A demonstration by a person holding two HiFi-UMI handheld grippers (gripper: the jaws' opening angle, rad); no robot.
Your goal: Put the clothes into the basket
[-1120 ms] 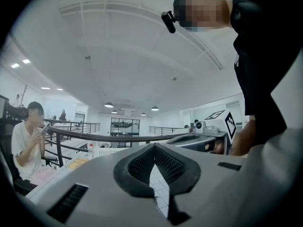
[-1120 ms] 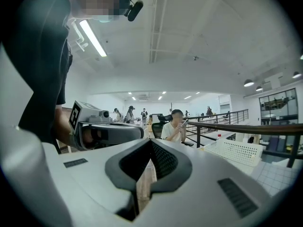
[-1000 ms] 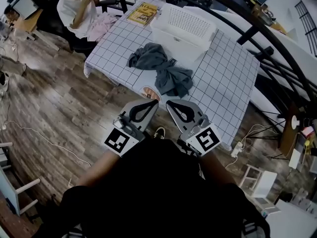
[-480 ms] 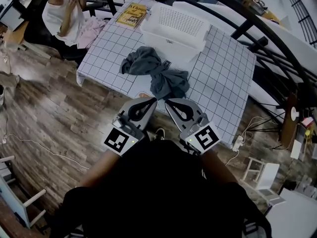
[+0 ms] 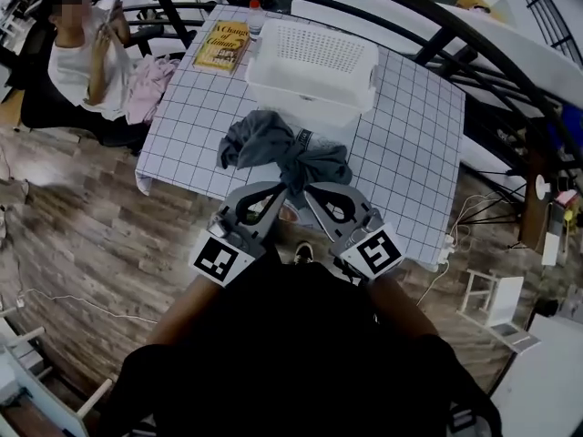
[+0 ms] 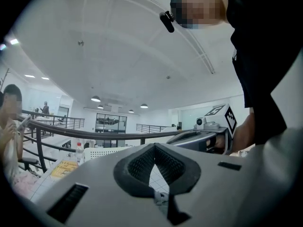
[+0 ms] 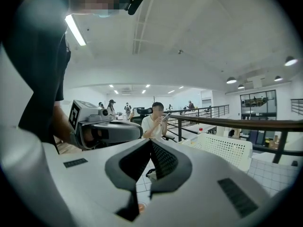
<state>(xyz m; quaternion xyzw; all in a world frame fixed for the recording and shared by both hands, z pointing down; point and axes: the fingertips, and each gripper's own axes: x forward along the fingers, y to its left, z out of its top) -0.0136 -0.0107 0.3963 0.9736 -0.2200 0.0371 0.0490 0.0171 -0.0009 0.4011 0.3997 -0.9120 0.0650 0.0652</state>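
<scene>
Now: reaching for the clothes, with nothing picked up yet.
The grey clothes (image 5: pixel 273 144) lie heaped on the checked table (image 5: pixel 410 153) at frame centre, just below the white basket (image 5: pixel 301 98) in the upper middle, which looks empty. The left gripper (image 5: pixel 281 188) and right gripper (image 5: pixel 311 189) hover side by side at the heap's lower edge, each with jaws pressed together on nothing. Next, I judge, one must spread its jaws, sink onto a fold, pinch it, then carry it over the basket's near wall.

One white basket (image 5: pixel 308 80), one grey heap of clothes (image 5: pixel 271 144), one yellow book (image 5: pixel 221 45), one bottle (image 5: pixel 256 15), one seated person (image 5: pixel 84 66).
</scene>
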